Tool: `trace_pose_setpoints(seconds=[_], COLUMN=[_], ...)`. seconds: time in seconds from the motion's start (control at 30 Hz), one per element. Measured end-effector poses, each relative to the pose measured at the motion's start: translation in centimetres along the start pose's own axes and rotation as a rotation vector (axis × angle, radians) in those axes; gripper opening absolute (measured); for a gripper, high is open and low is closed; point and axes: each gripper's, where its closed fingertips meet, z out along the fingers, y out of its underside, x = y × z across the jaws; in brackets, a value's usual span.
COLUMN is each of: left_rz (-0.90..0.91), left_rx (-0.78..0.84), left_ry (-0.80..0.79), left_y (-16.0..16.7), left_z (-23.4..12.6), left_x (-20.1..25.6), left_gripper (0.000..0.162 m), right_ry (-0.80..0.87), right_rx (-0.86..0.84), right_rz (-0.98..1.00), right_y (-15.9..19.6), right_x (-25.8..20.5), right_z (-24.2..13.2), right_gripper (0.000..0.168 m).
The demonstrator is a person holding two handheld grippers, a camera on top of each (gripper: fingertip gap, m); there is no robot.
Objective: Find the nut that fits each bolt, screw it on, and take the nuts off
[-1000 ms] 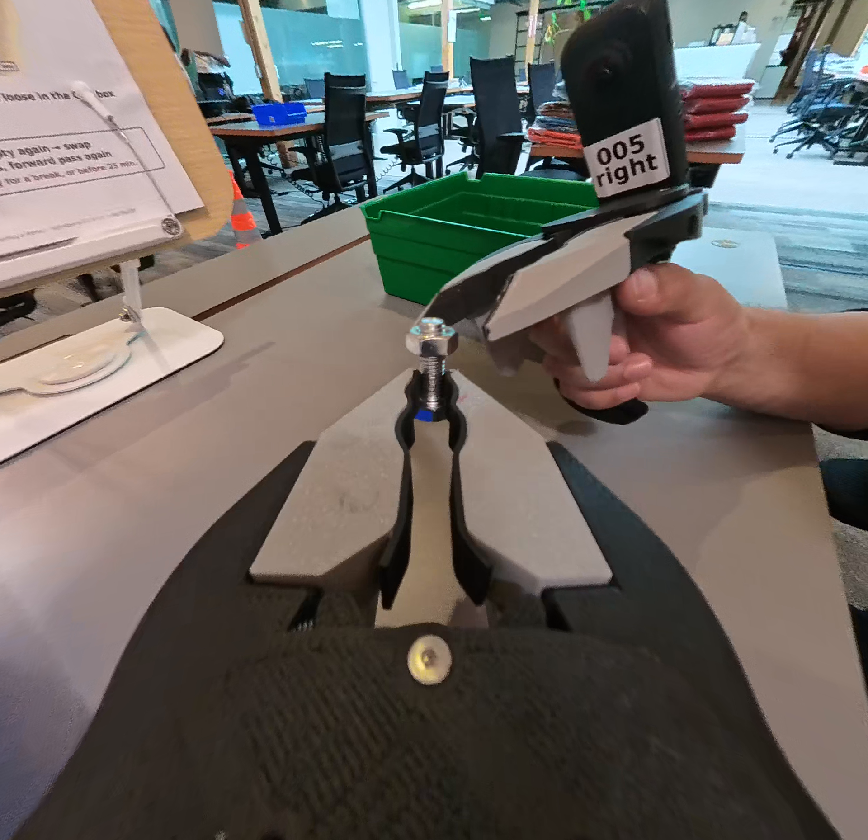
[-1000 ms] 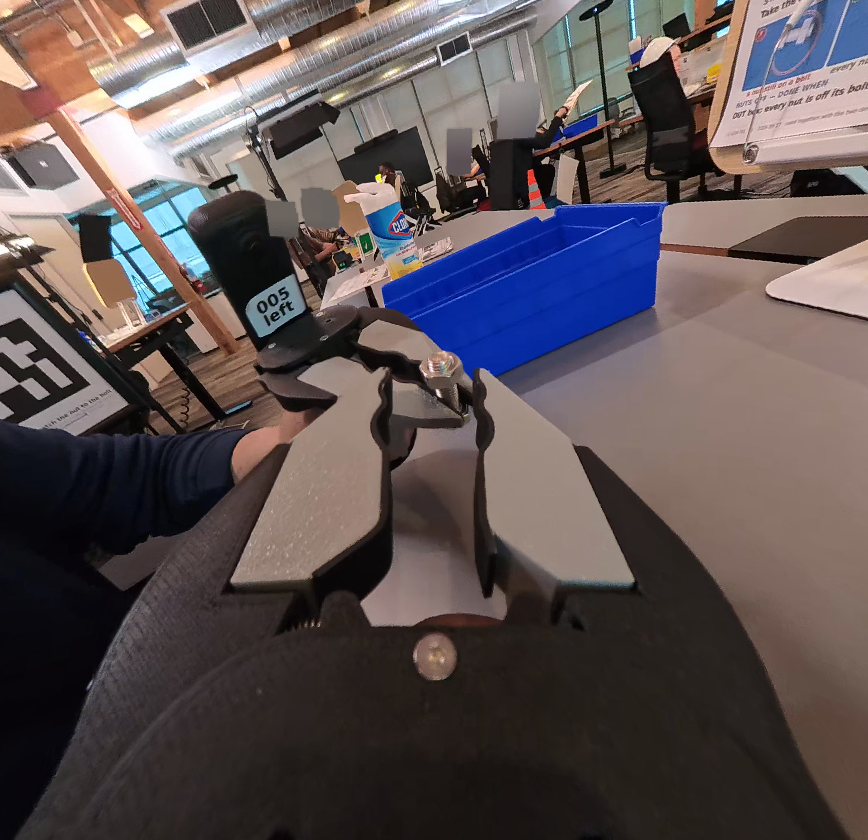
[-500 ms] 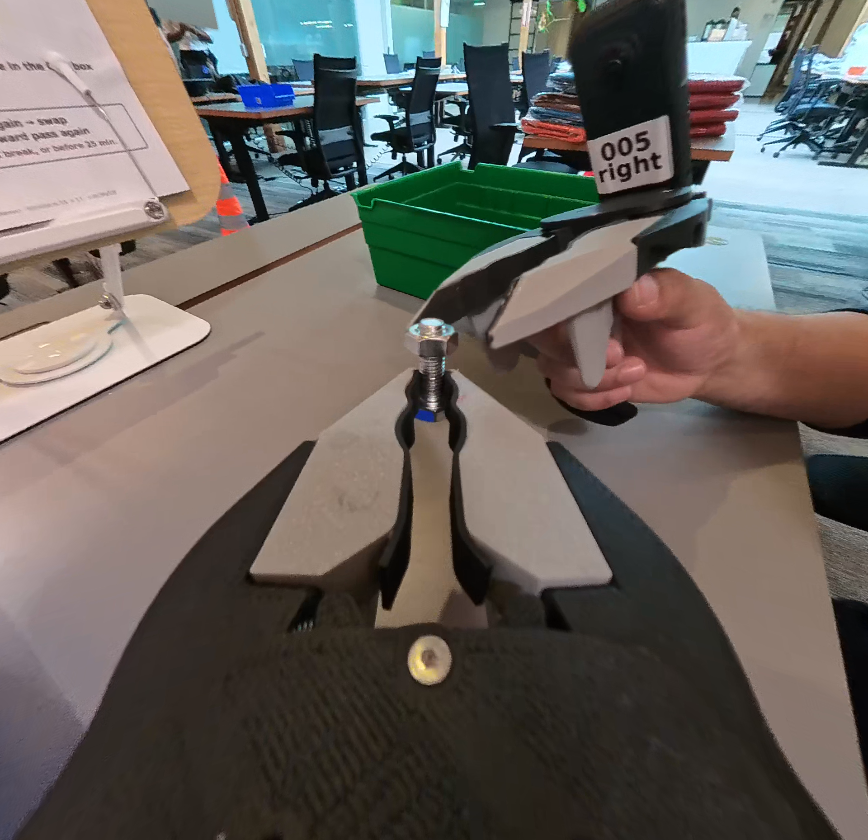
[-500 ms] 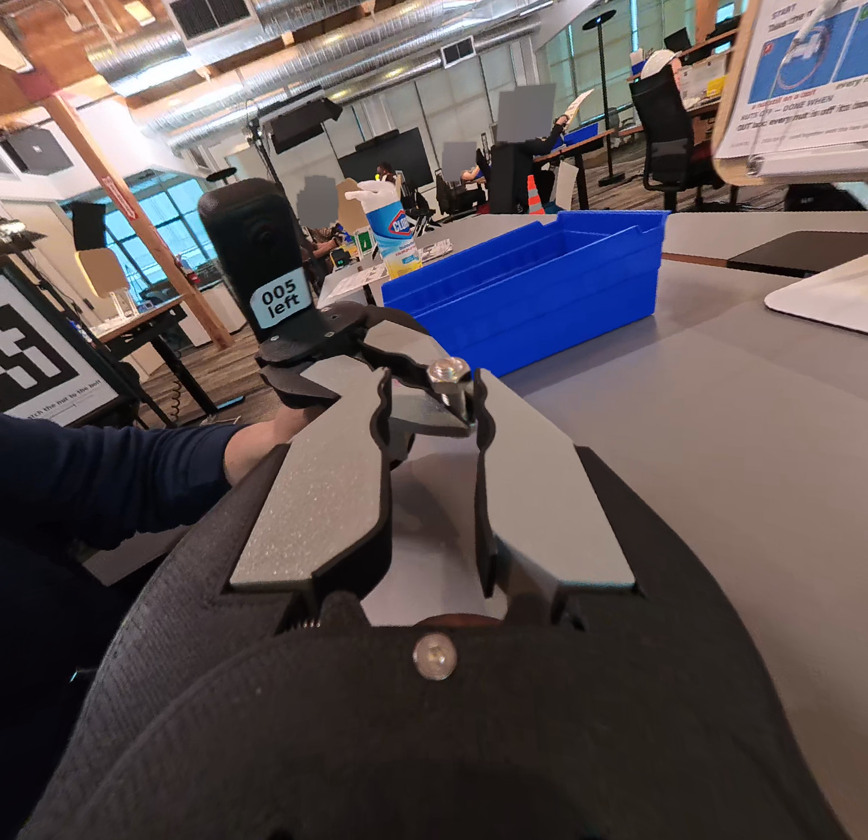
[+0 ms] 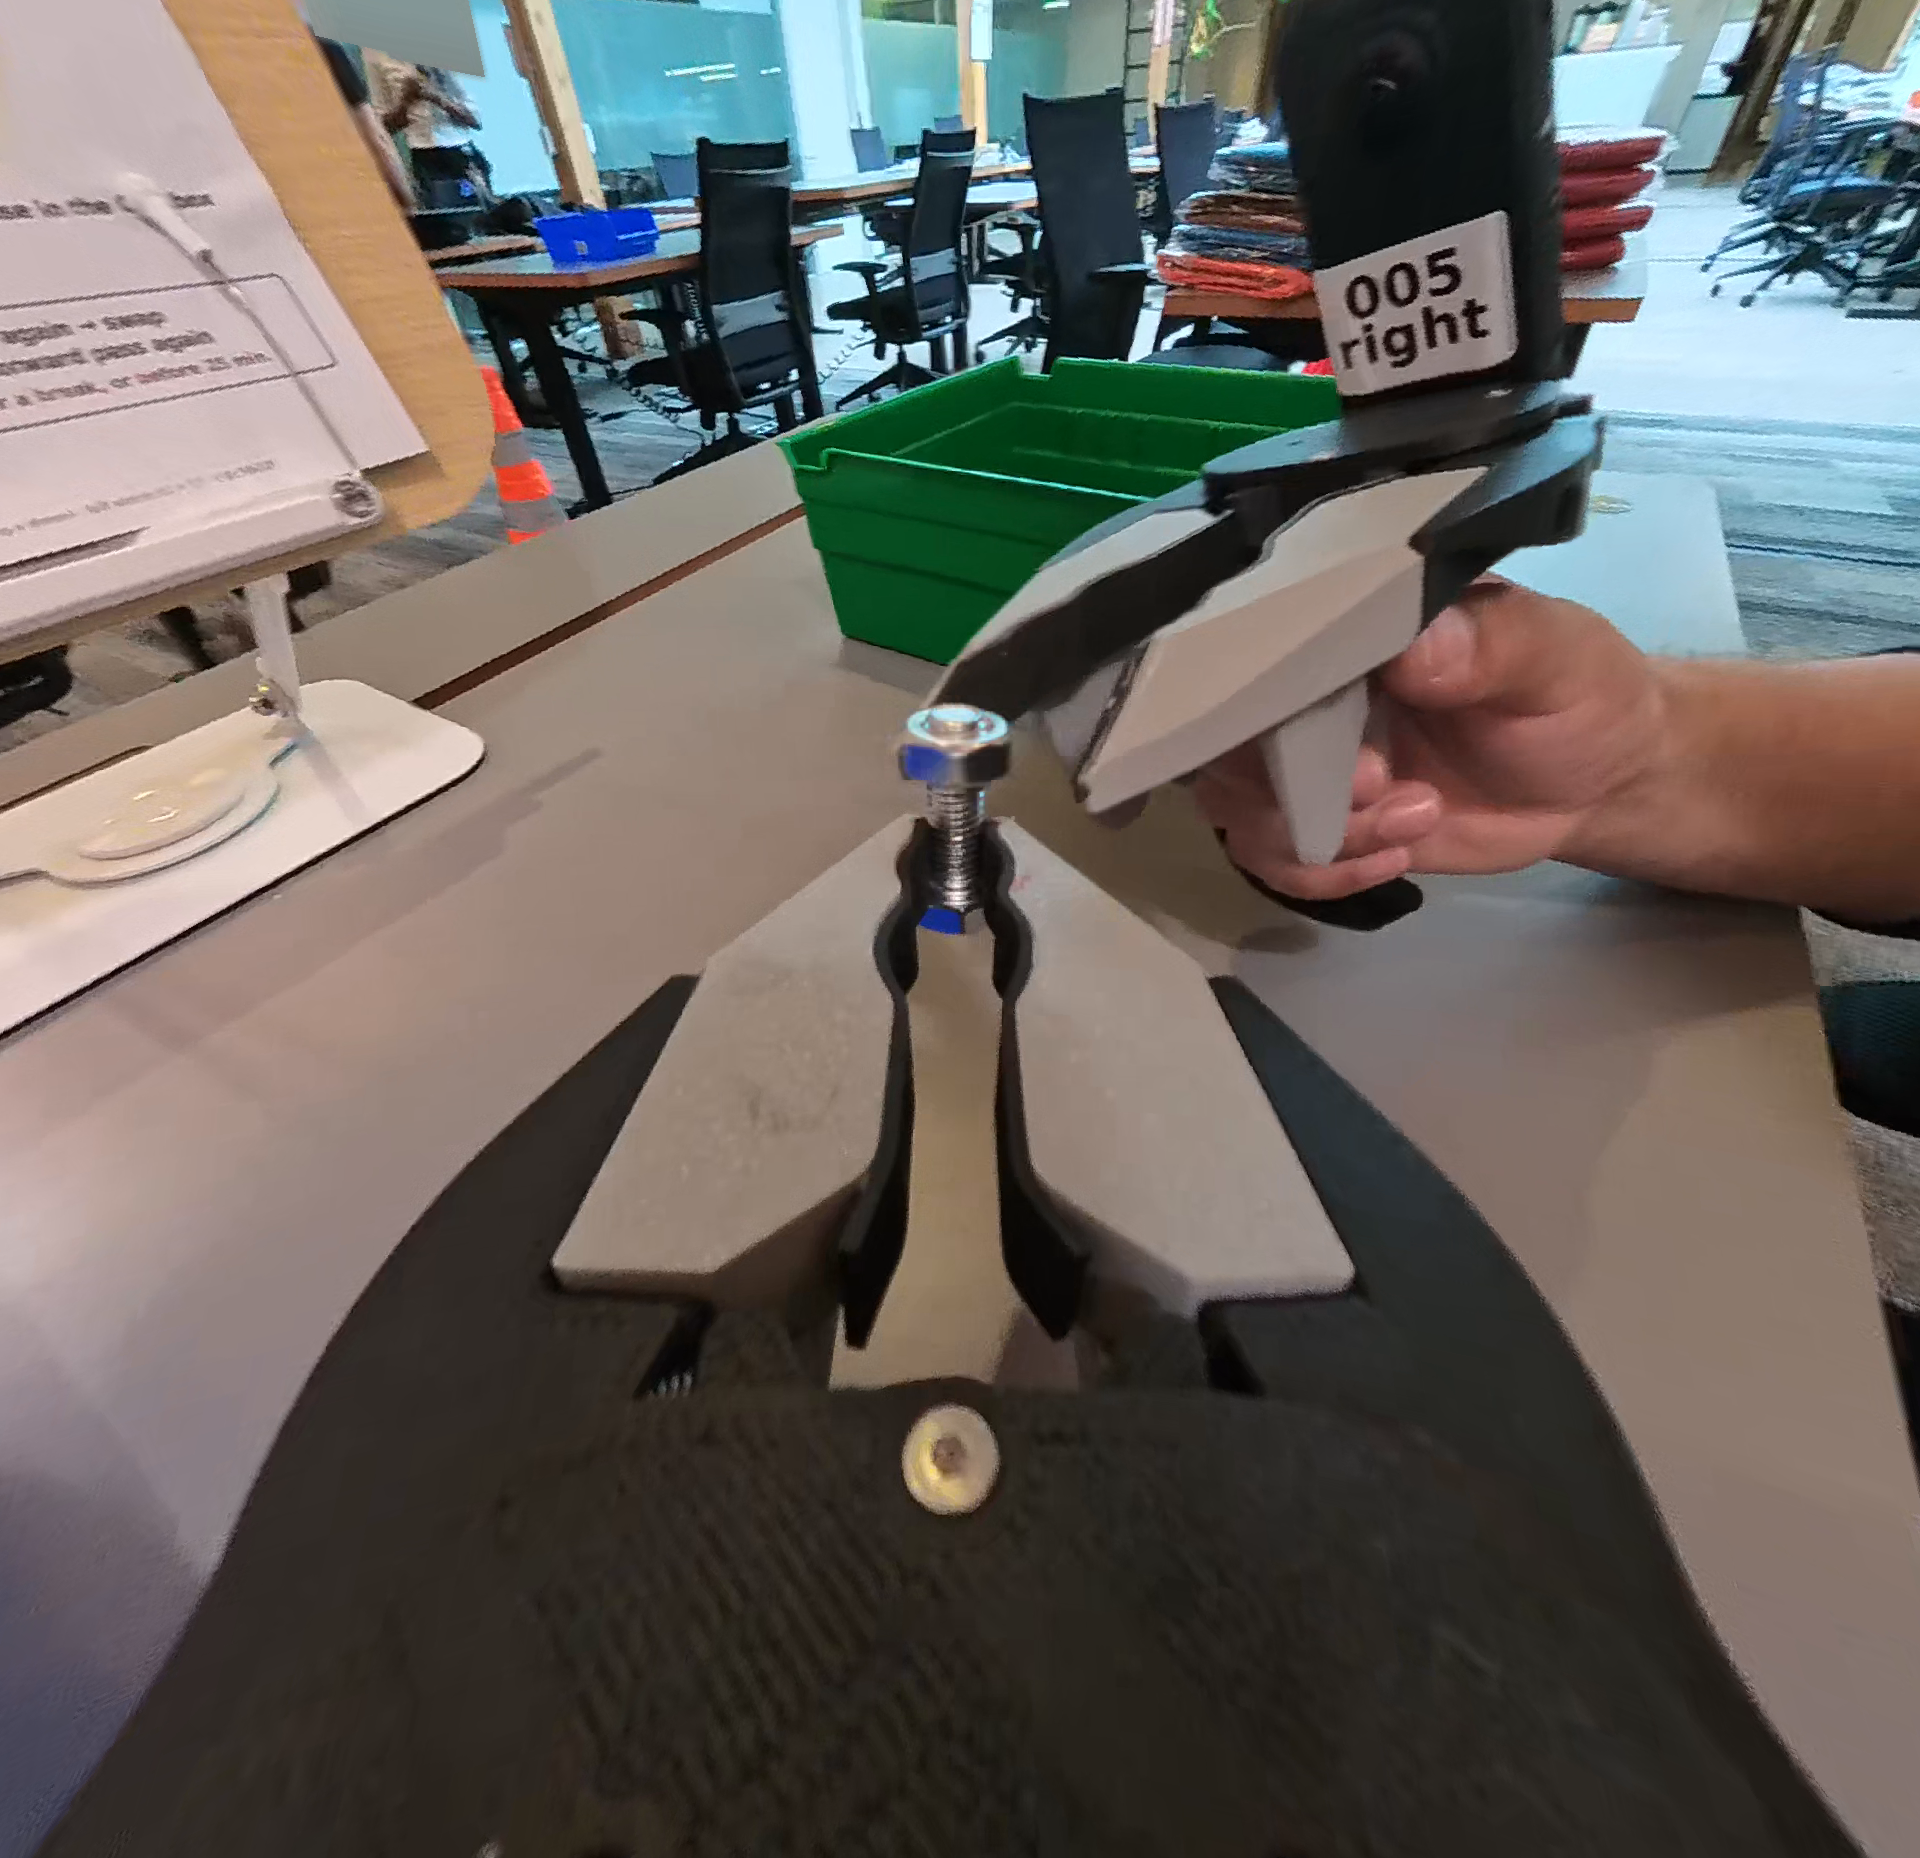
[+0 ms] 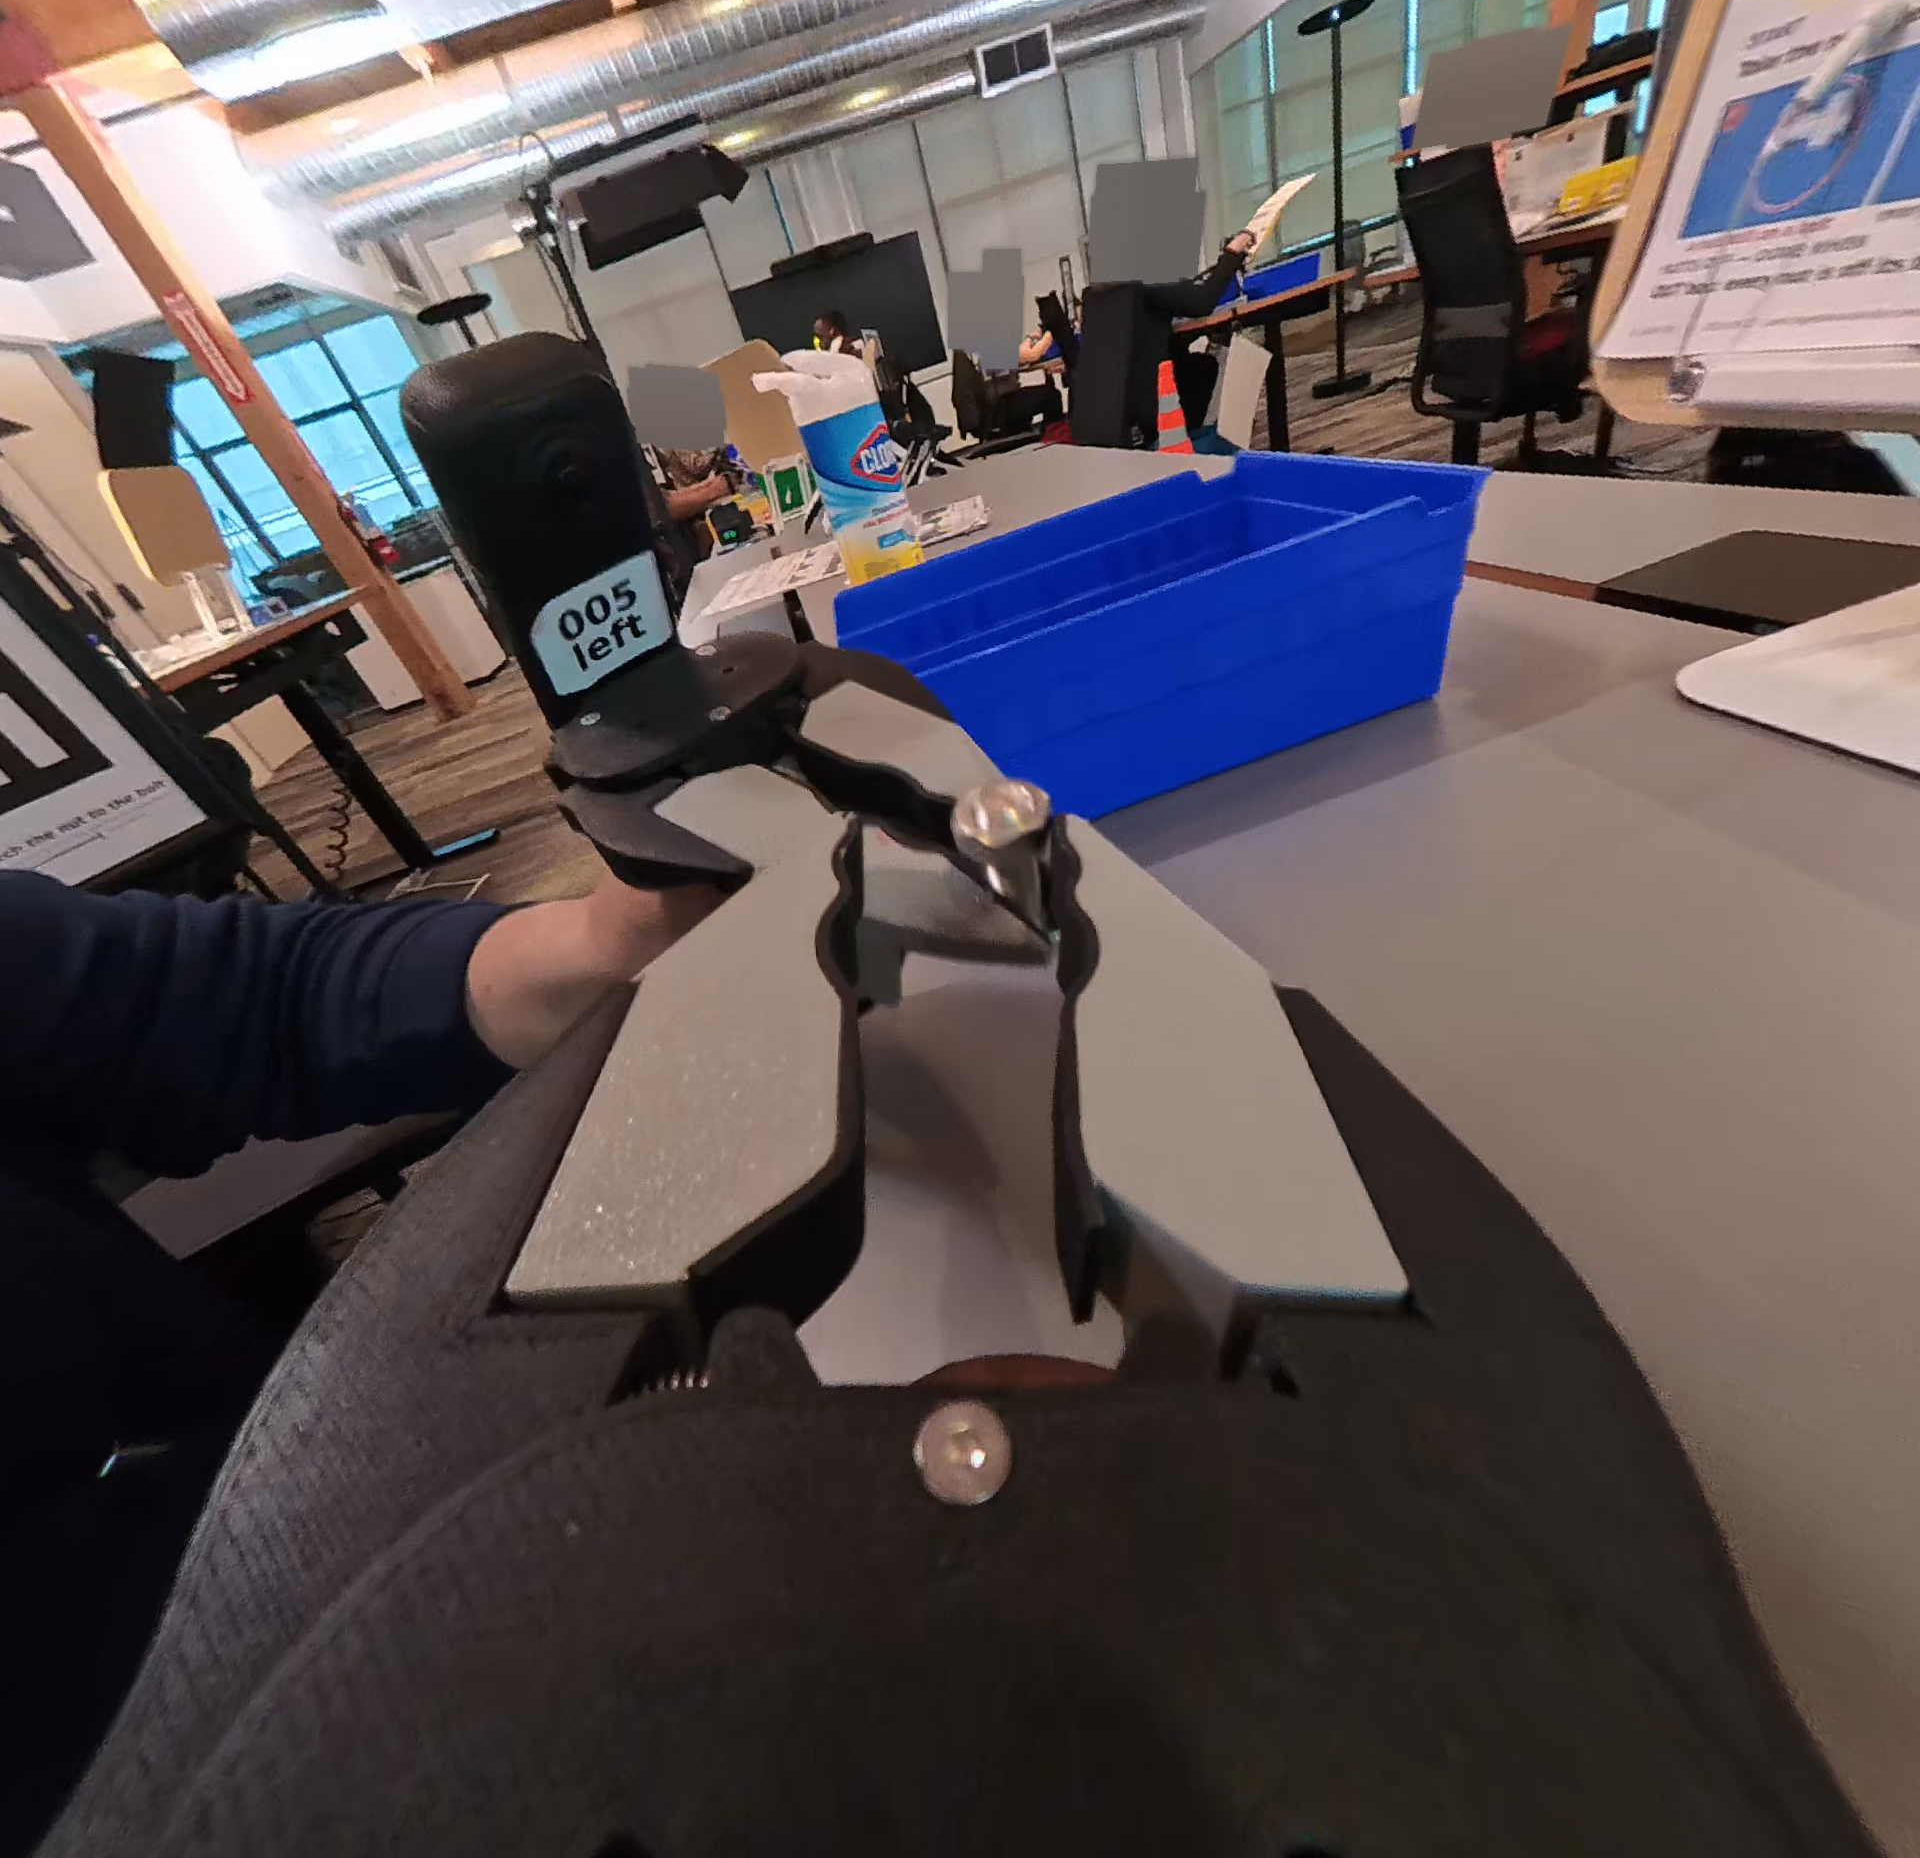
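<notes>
Since the earlier frame, the right claw [image 5: 992, 702] has been shifting around the nut [image 5: 956, 750]: in the right wrist view the bolt, previously centred between its fingers, is now lying against the right-hand finger. The left claw [image 5: 954, 899] is clamping the threaded bolt [image 5: 954, 858] upright above the grey bench [image 5: 623, 769], gripping near its blue-marked lower end. The nut is sitting at the top of the bolt, bearing a blue mark on one face. The right claw [image 6: 961, 878] is standing apart, only its tip touching the nut's upper edge, not gripping. A bare hand [image 5: 1486, 759] is holding that claw's handle. A green bin [image 5: 935, 520] is standing on the bench behind; a blue bin [image 6: 1164, 655] is standing beyond the left claw.
</notes>
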Motion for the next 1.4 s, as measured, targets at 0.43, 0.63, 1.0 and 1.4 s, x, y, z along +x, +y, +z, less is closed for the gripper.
trace_pose_setpoints(seconds=[0.43,0.63,1.0,1.4], left_rz=[0.005,0.058,0.006,-0.025], left_rx=[0.002,-0.043,-0.013,-0.009], left_ry=[-0.033,0.045,0.002,-0.043], left_y=[-0.2,0.6,0.1,0.0], left_z=[-0.3,1.0,0.2,-0.2], left_x=[-0.5,2.1,0.4,-0.8], left_gripper=[0.007,0.007,0.007,0.006], right_ry=[0.02,-0.009,0.01,0.056], right_rx=[0.014,-0.011,0.018,0.019], right_rz=[-0.029,-0.051,-0.046,-0.07], right_y=[-0.4,0.4,-0.2,-0.5], right_x=[0.2,-1.0,-0.5,0.3], right_z=[-0.4,1.0,0.4,-0.3], right_gripper=[0.031,0.039,0.039,0.029])
